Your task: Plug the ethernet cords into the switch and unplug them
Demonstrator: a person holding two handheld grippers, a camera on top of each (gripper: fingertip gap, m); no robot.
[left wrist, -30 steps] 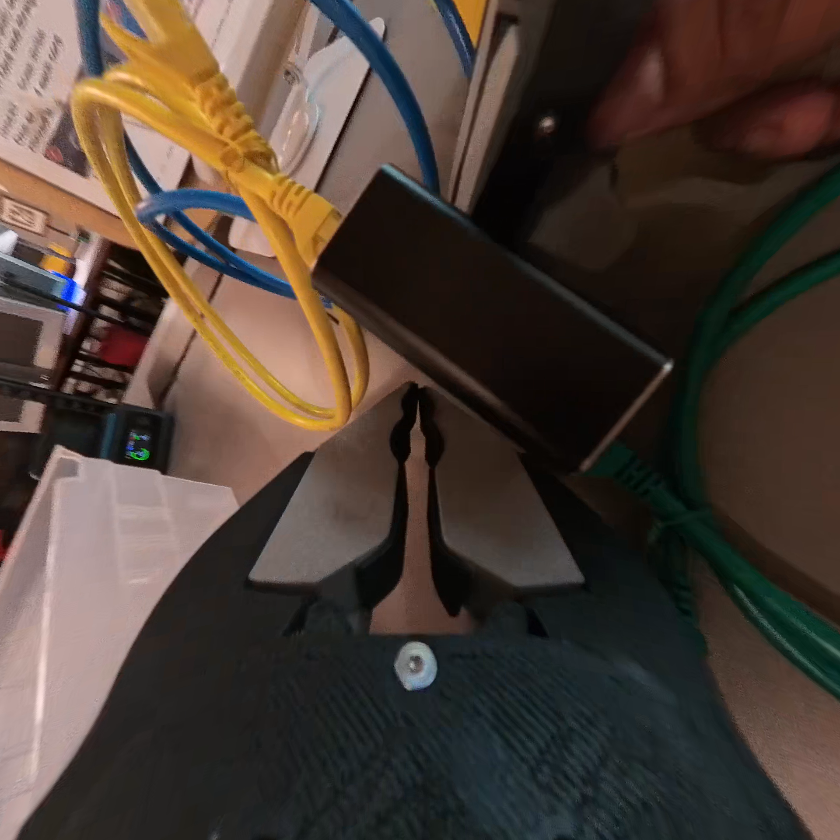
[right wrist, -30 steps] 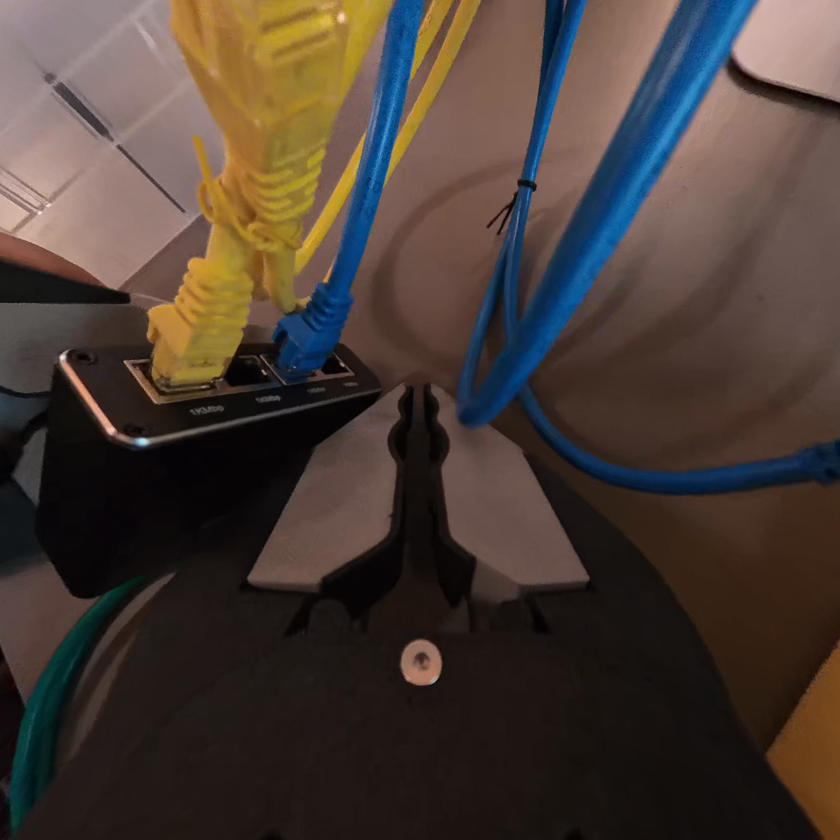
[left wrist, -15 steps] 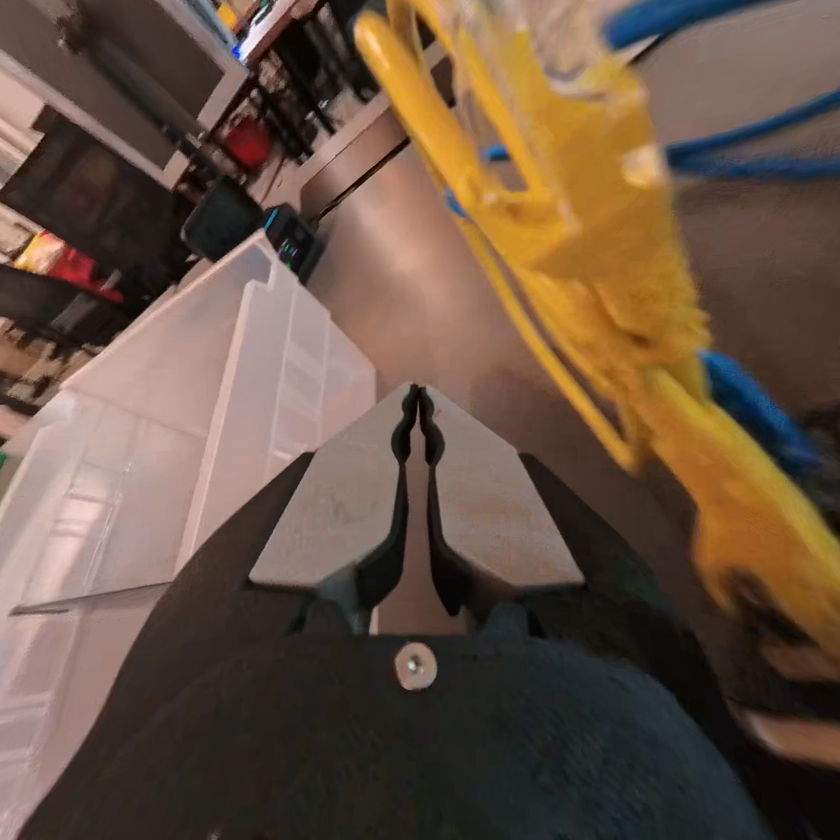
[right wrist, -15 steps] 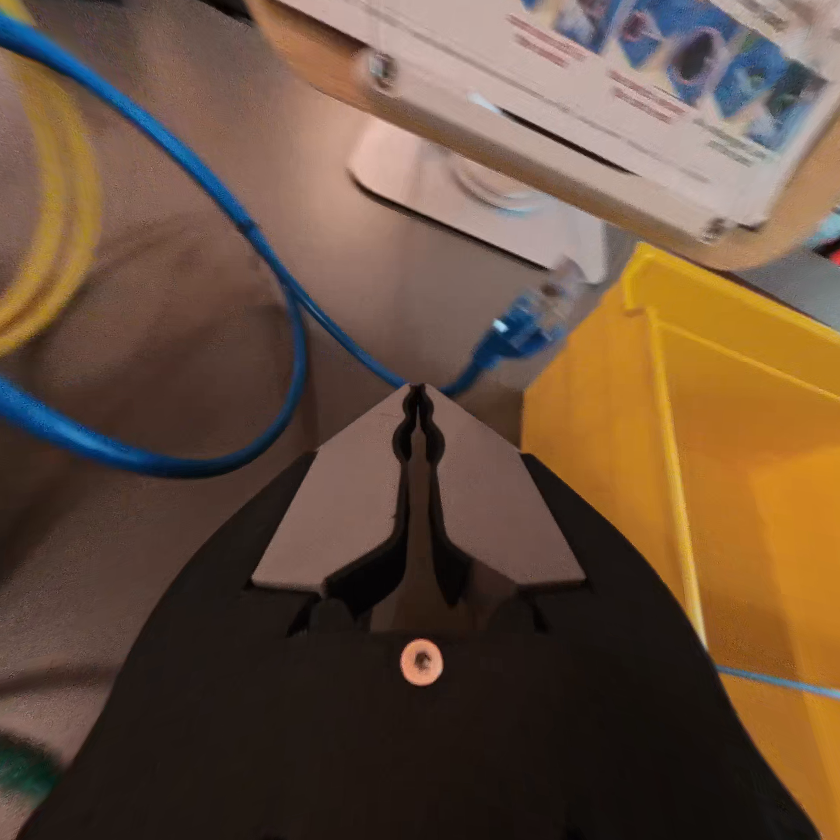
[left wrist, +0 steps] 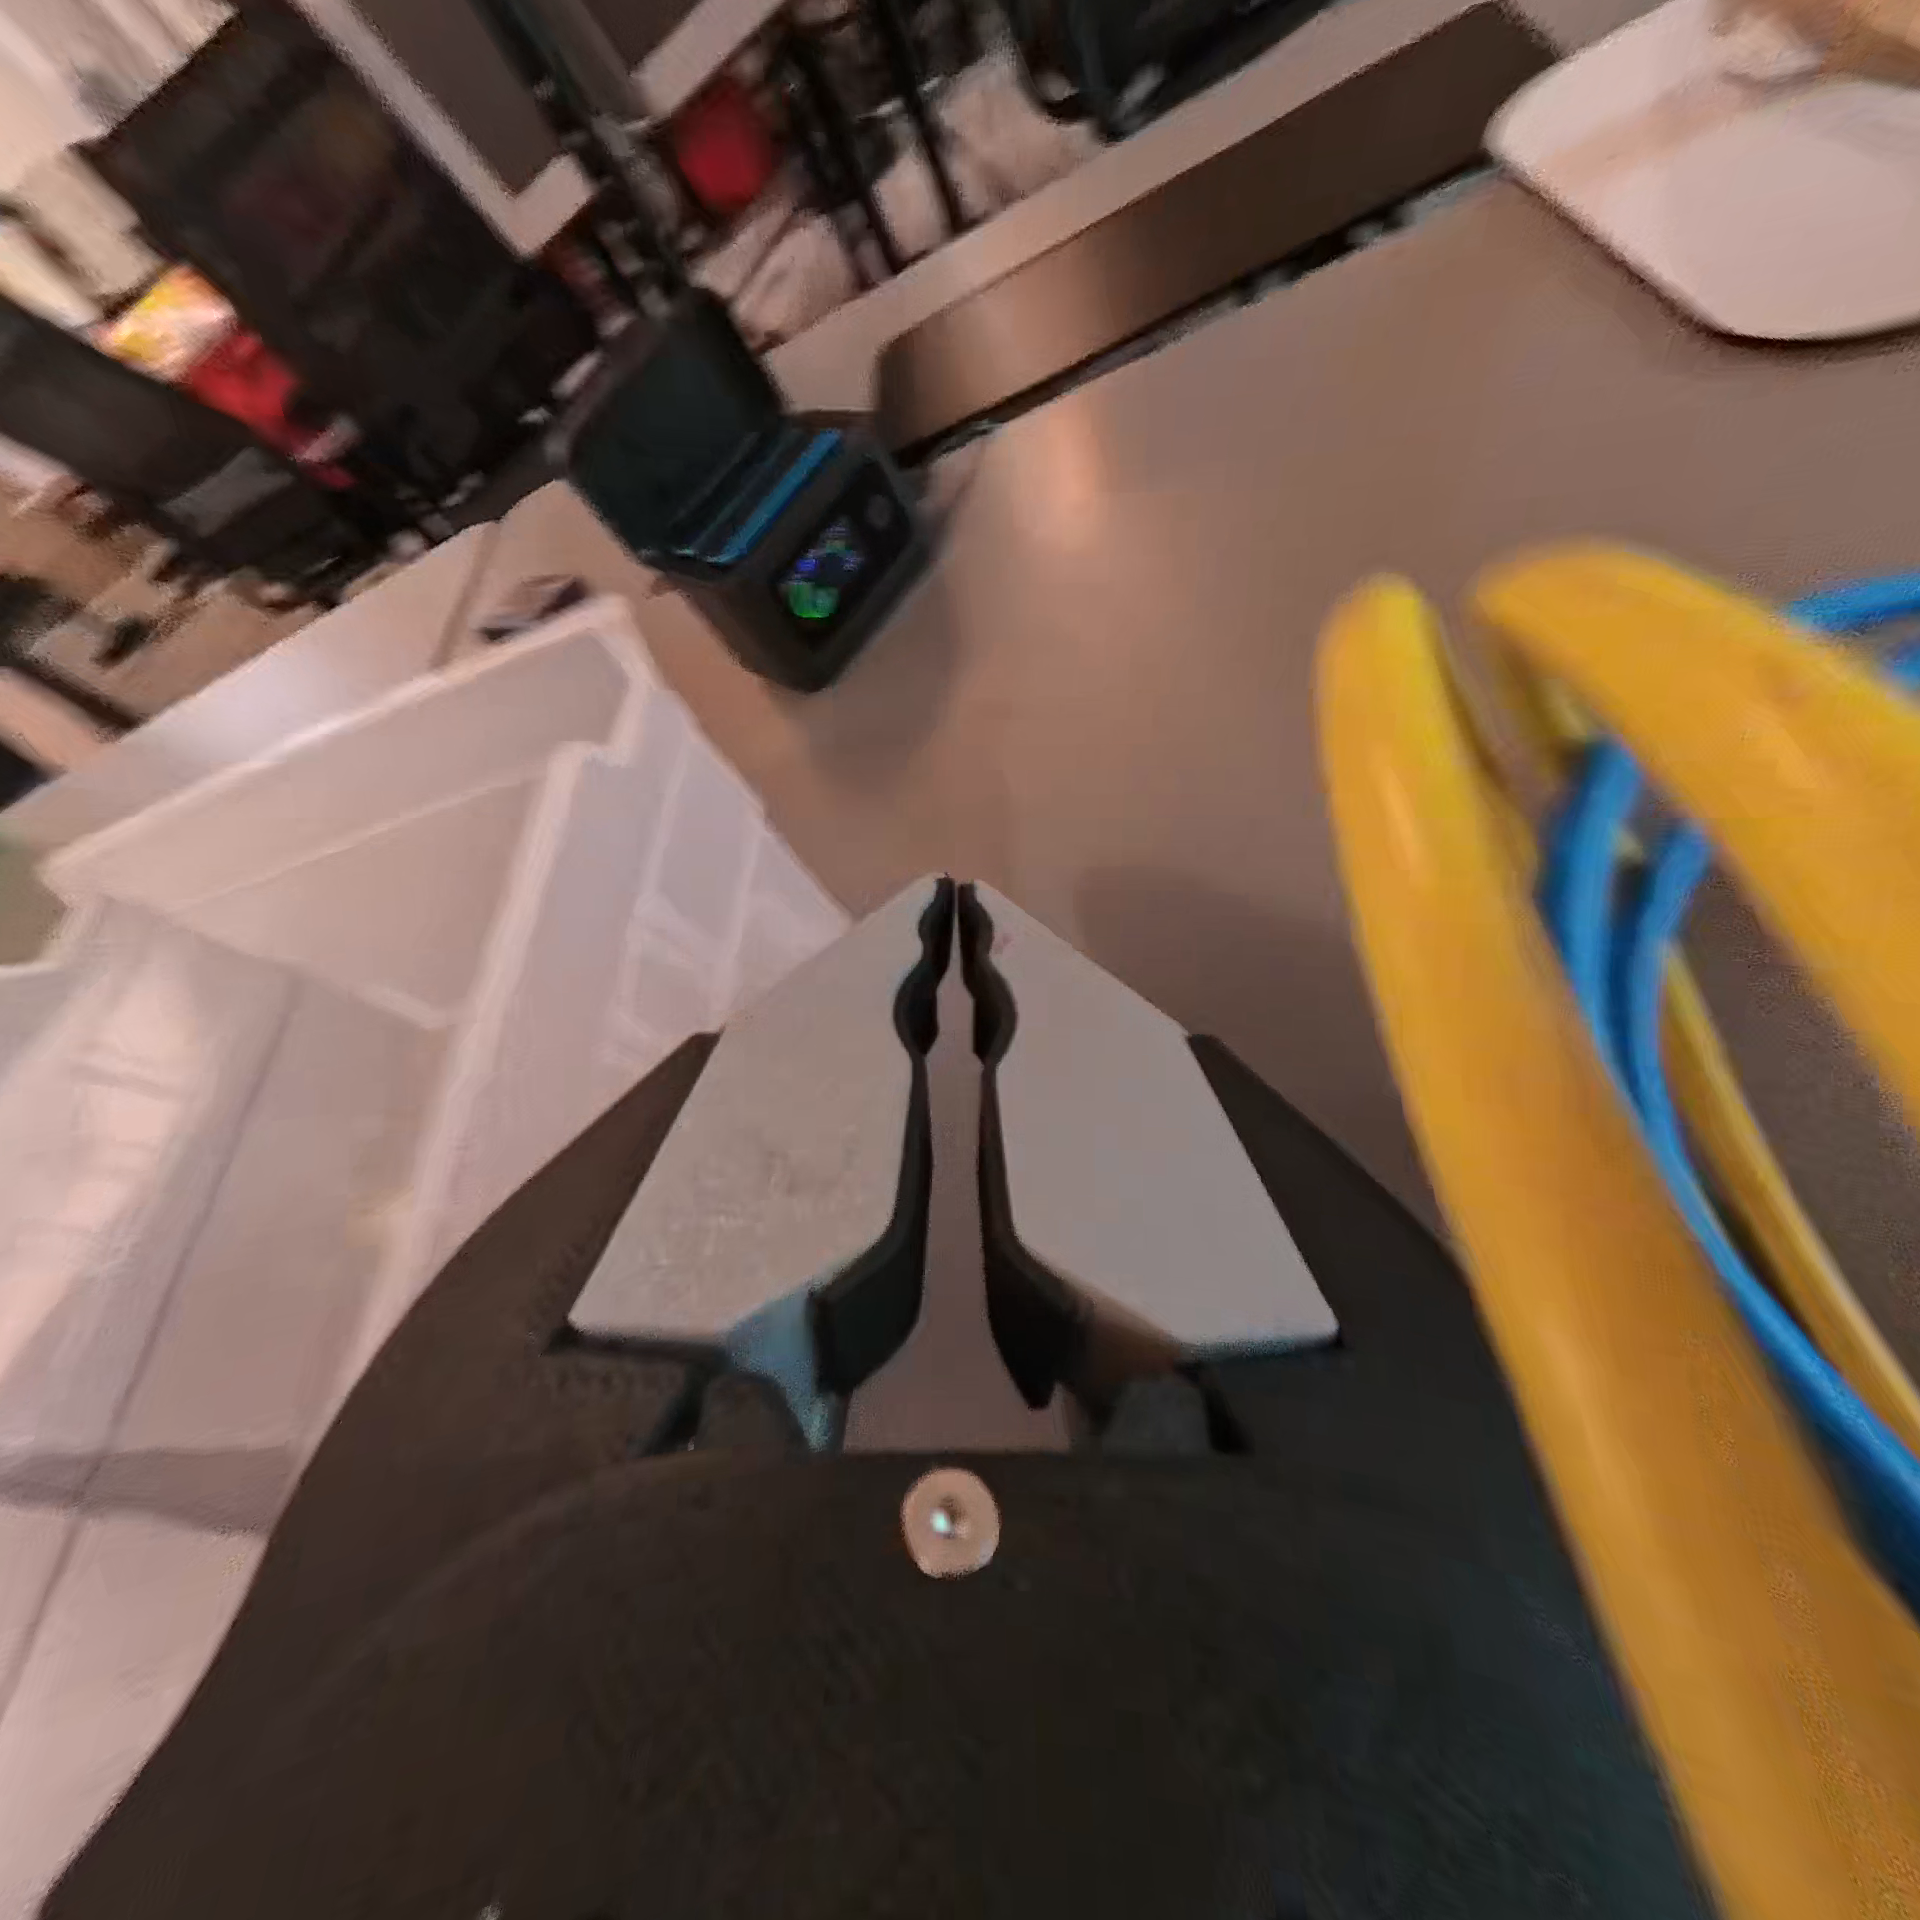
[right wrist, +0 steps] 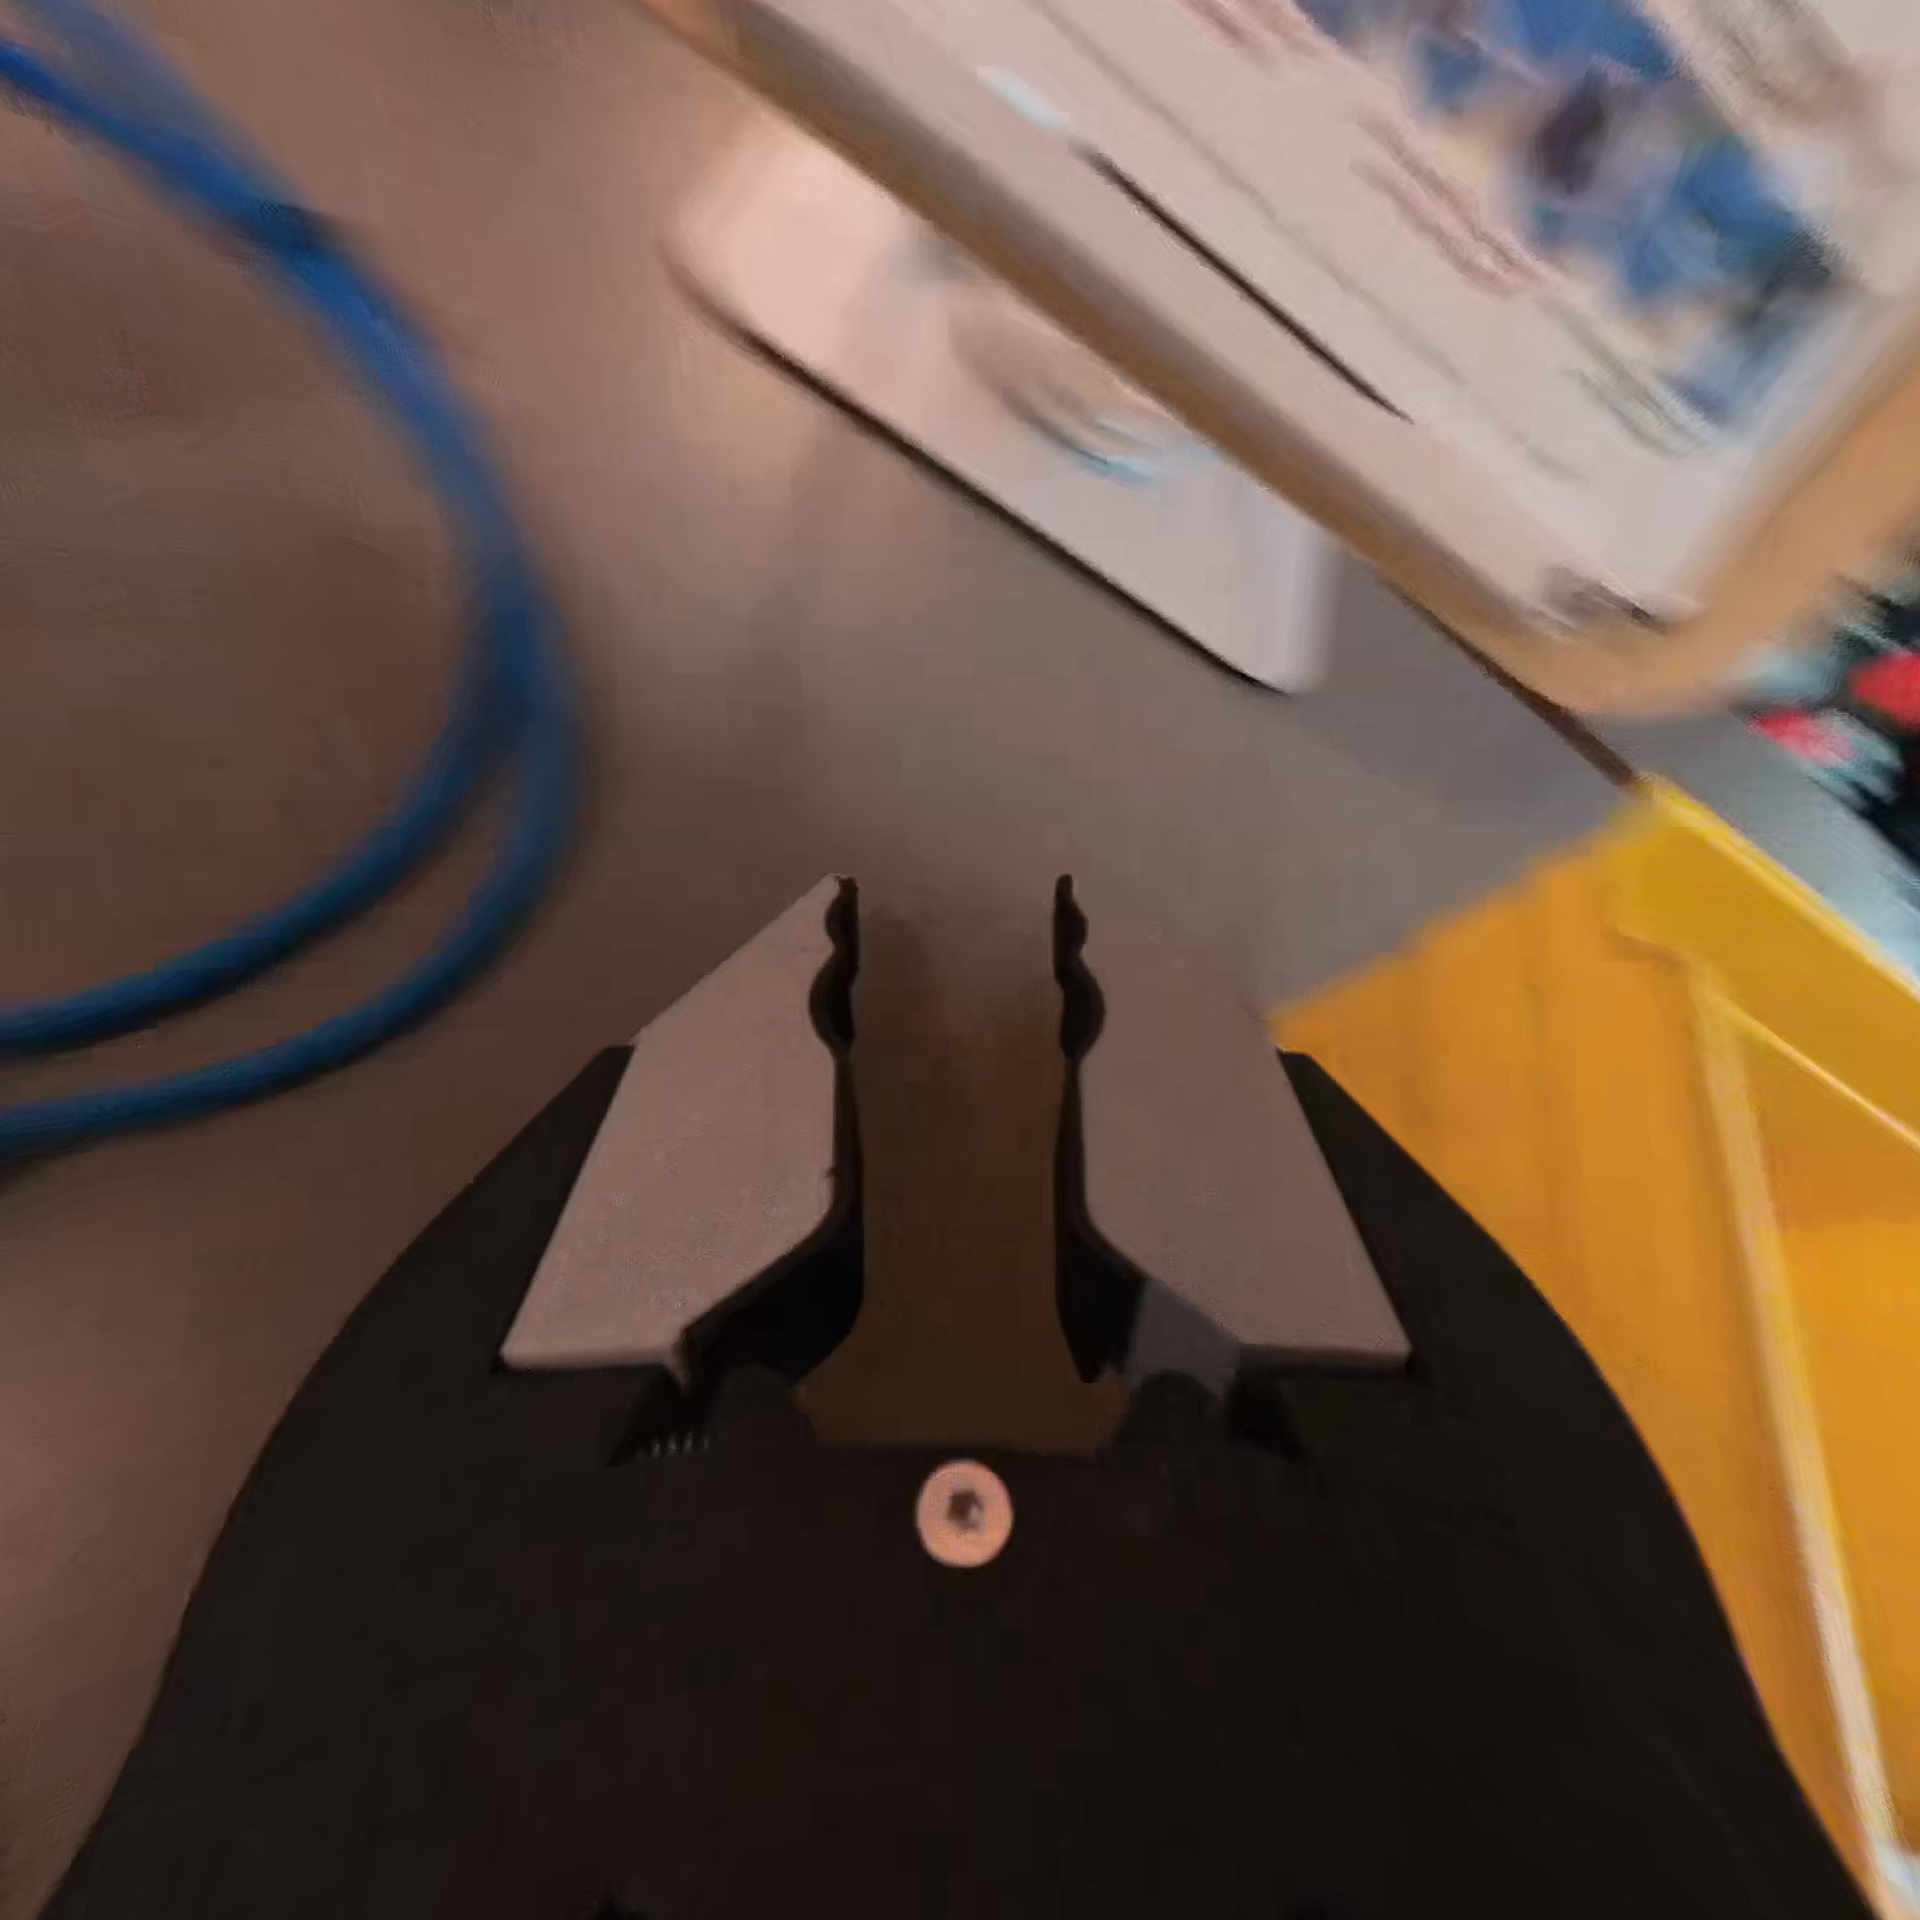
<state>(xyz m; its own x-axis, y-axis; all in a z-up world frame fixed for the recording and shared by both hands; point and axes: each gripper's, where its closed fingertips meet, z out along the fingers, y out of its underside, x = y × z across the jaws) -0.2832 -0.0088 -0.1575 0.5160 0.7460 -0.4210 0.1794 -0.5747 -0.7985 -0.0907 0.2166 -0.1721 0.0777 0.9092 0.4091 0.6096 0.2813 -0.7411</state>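
Observation:
My left gripper (left wrist: pixel 954 891) is shut and empty above the brown table. Blurred yellow ethernet cord (left wrist: pixel 1538 1195) loops close on its right, with blue cord (left wrist: pixel 1621 997) behind it. My right gripper (right wrist: pixel 954 896) is open and empty over bare table. A blue ethernet cord (right wrist: pixel 457 582) loops on the table to its left, apart from the fingers. The switch is not in either view. Both views are motion-blurred.
A clear plastic bin (left wrist: pixel 343 935) stands left of the left gripper. A small black device with a lit screen (left wrist: pixel 769 540) sits beyond it. A yellow bin (right wrist: pixel 1621 1195) stands right of the right gripper. A white pad (right wrist: pixel 997 416) and a printed board (right wrist: pixel 1455 260) lie ahead.
Both grippers have swung away from the switch, which has left both views. The right gripper has opened. The left gripper stays shut.

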